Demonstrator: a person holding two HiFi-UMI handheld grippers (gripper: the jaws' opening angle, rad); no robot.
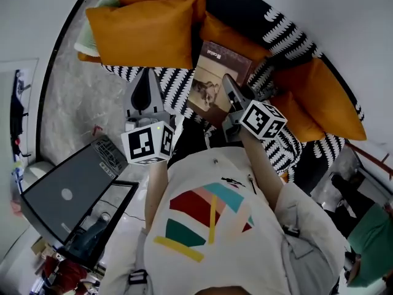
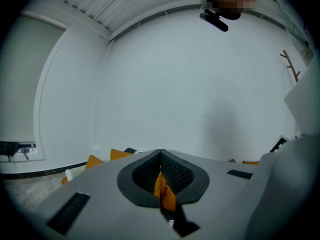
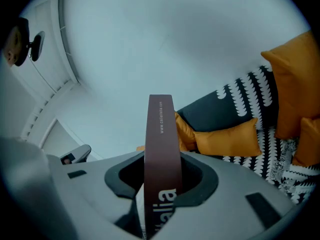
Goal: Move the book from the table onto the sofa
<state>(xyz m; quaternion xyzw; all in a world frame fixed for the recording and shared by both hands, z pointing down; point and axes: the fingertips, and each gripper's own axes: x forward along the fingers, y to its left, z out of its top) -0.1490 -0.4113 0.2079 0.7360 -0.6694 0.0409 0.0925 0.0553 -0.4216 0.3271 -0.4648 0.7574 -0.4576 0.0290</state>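
One book (image 3: pixel 160 154), brown spine, lettering ending "alia"

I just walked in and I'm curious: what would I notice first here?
The big orange cushions on the black-and-white sofa at the top. Just below them, the right gripper pinches a brown book over the sofa. The left gripper beside it is shut and empty.

A white printed T-shirt (image 1: pixel 202 171), grey left gripper (image 1: pixel 147 74) and right gripper (image 1: pixel 229 82).
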